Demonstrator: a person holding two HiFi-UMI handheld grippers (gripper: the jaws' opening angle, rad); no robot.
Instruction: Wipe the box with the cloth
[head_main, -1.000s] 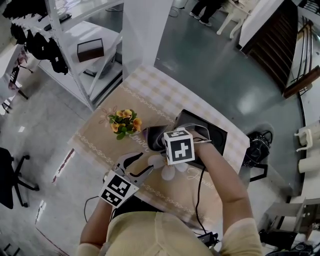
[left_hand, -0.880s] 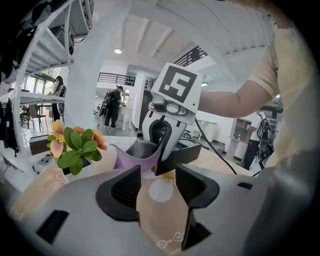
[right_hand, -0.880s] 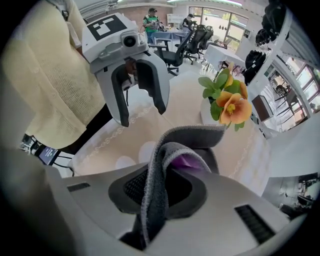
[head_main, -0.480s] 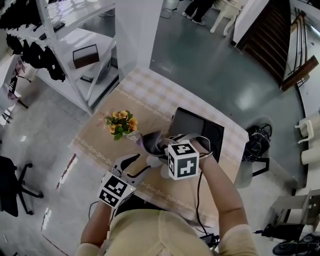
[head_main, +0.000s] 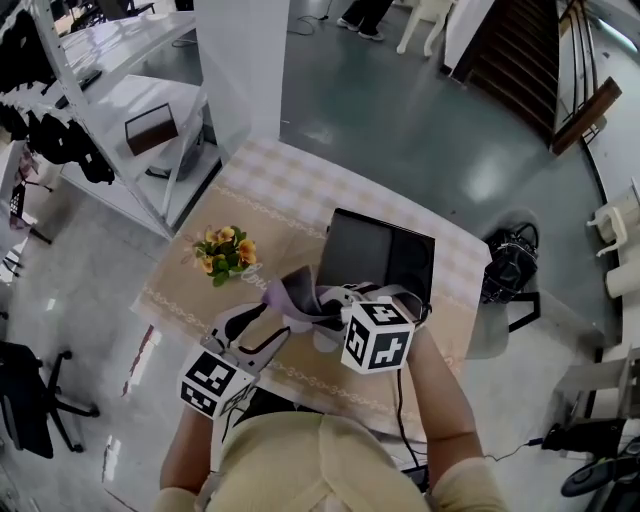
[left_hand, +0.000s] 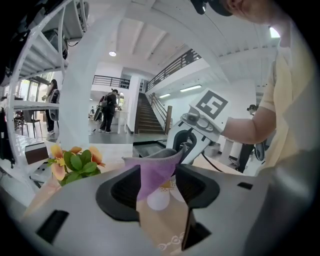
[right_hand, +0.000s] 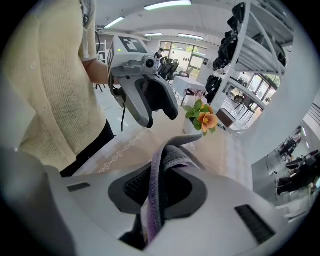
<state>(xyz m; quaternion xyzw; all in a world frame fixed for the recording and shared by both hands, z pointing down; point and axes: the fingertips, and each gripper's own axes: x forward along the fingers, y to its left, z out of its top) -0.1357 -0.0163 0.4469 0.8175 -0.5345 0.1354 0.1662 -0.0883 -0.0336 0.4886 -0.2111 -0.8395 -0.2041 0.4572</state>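
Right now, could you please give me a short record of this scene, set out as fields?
left gripper: open, jaws apart, a corner of the cloth hanging in line with the gap
right gripper: shut on the cloth
cloth: purple and grey, held above the table, by the box's near left corner
box: black, flat on the table
flowers: orange and yellow, left of the box
table: covered with a beige patterned cover

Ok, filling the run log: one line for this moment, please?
right gripper shut on cloth | left gripper open near cloth | cloth not on box
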